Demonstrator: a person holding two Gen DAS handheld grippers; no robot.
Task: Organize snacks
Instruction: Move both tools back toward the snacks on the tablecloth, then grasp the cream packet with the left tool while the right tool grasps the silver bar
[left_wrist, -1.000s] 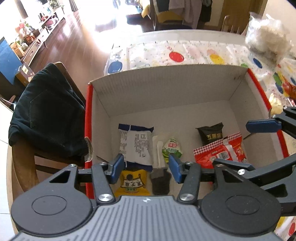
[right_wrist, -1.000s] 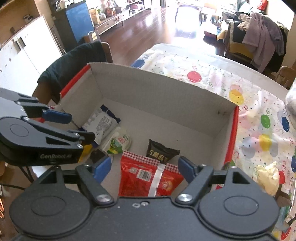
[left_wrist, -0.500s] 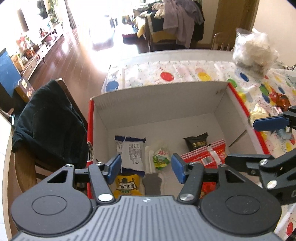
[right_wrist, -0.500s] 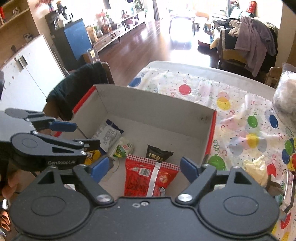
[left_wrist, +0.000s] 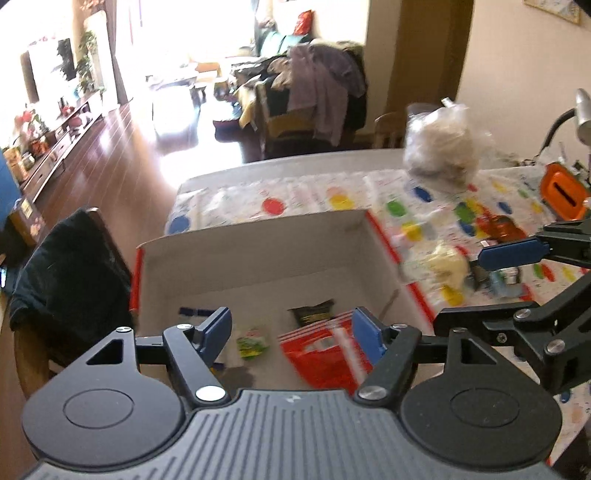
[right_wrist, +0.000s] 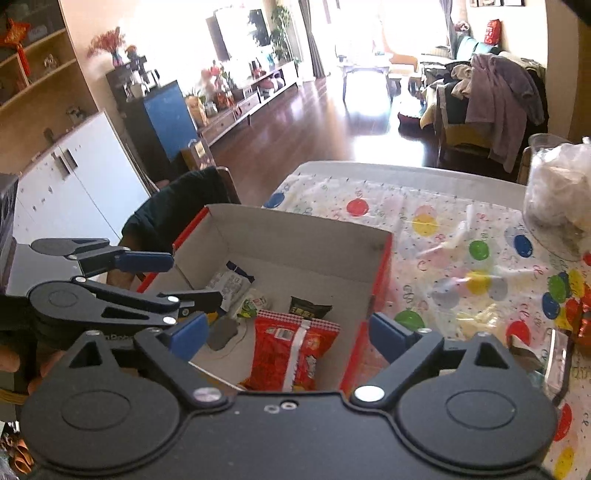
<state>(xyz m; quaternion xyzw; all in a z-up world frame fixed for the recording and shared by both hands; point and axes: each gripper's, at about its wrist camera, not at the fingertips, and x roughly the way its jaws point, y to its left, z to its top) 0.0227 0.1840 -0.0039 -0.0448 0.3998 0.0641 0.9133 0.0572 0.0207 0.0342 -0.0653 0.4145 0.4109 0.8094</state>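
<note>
Left wrist view: the left gripper (left_wrist: 291, 334), its blue-padded jaws spread wide and holding nothing, hangs above an open white cardboard box (left_wrist: 258, 254) with red outer edges. Inside lie a glossy red snack bag (left_wrist: 325, 350), a small black packet (left_wrist: 312, 314) and a green-and-white pouch (left_wrist: 253, 338).

Right wrist view: the right gripper (right_wrist: 288, 332), jaws likewise wide apart and empty, sits above the box's near right corner, over the crinkled red bag. A white wrapper (right_wrist: 231, 284) rests near the left wall. The box stands on a polka-dot tablecloth (right_wrist: 443, 243).
</note>
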